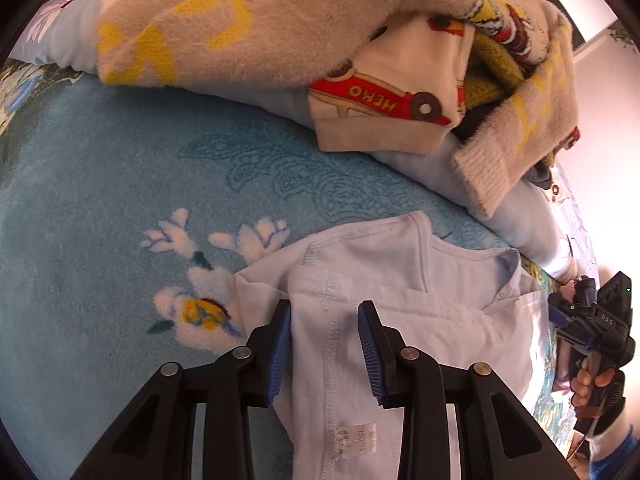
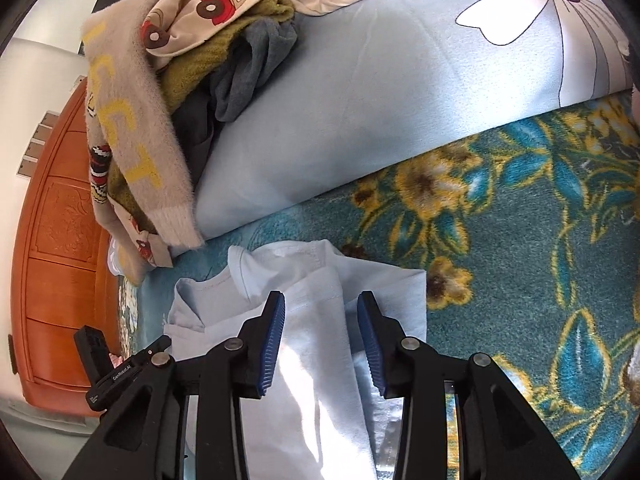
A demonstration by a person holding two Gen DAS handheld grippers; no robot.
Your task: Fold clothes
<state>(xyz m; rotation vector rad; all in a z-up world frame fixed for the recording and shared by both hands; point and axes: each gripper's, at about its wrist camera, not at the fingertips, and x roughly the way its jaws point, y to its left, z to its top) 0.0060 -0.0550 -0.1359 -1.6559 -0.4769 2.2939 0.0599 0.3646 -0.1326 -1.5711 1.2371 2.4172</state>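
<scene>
I am folding a pale blue shirt (image 1: pixel 404 320) that lies on the blue flower blanket (image 1: pixel 100 208), in the lower middle of both views. My left gripper (image 1: pixel 325 346) hangs over the shirt's side seam, and its blue pads (image 1: pixel 280 356) stand apart with cloth showing between them, not pinched, so I call it open. My right gripper (image 2: pixel 321 342) is the same: pads apart over a folded band of the shirt in the lower middle of its view, nothing squeezed. In the left view I can see the right gripper in a hand (image 1: pixel 592 384) at the right edge, beside the shirt. A pile of other clothes (image 1: pixel 280 32) sits on a pale blue quilt (image 2: pixel 360 120) at the top of the views, well away from my shirt. I think a side is already folded in, since one layer lies over another near the collar (image 1: pixel 468 256). To do this step well, I should go down low, pinch just the top layer at both ends of the same edge, and close firmly. Then I lift both ends together, keep the edge straight, and lay it flat so no bumps form. I must not grab the blanket's fuzz too.
</scene>
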